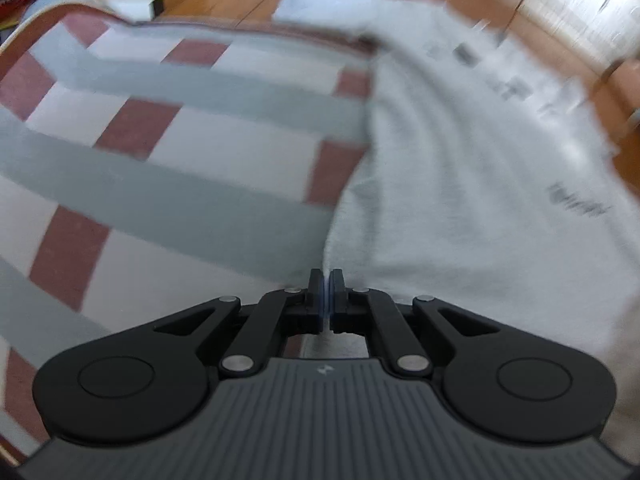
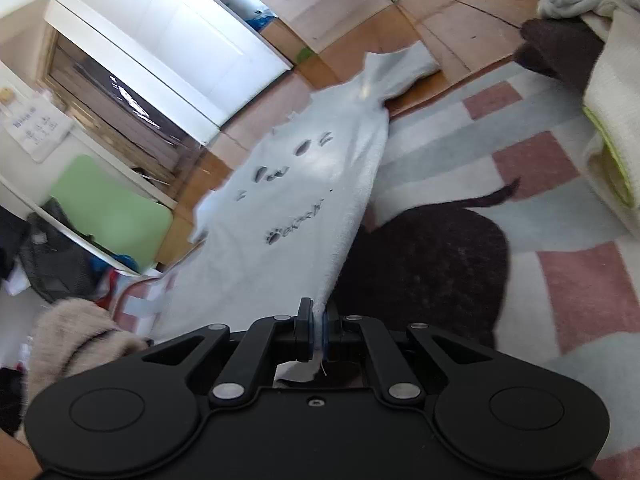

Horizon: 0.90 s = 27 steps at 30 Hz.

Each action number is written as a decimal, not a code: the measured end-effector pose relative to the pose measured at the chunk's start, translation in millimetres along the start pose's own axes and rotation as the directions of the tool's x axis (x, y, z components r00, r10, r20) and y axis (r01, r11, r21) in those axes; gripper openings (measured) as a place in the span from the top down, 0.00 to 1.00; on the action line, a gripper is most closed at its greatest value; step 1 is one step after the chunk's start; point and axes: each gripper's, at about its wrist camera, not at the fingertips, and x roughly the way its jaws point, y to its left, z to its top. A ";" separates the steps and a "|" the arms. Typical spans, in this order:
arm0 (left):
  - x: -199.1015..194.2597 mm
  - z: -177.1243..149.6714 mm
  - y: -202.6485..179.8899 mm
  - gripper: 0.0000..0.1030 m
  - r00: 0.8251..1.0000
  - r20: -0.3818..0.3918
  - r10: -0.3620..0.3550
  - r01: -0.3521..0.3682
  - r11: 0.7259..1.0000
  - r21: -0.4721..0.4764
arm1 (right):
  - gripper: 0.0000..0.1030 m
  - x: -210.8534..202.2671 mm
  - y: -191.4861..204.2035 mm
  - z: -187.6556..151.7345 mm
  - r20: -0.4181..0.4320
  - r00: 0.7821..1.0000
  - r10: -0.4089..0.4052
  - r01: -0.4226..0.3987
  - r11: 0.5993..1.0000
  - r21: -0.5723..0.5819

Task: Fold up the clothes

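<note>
Left tool [image 1: 325, 280] and right tool [image 2: 317, 320] each pinch an edge of the pale grey shirt [image 2: 304, 200], likely stretching it taut for folding; checked rug [image 1: 160, 140] lies beneath.

In the left wrist view, the checked rug [image 1: 168, 152] lies bare across the left and centre of the frame, open for passage. The white garment [image 1: 460, 184] covers the right half. In the right wrist view, a dark garment [image 2: 432, 268] blocks the rug at centre right, and what may be stacked towels [image 2: 608, 128] crowd the right edge. A fuzzy beige item [image 2: 76, 340] sits lower left; white cabinets [image 2: 160, 40] close the upper left.
</note>
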 end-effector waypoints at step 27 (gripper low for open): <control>-14.7 159.5 -90.4 0.57 0.971 0.207 -0.120 0.152 0.978 -0.144 | 0.58 106.0 149.5 141.4 -0.020 0.994 -0.106 0.086 0.895 -0.438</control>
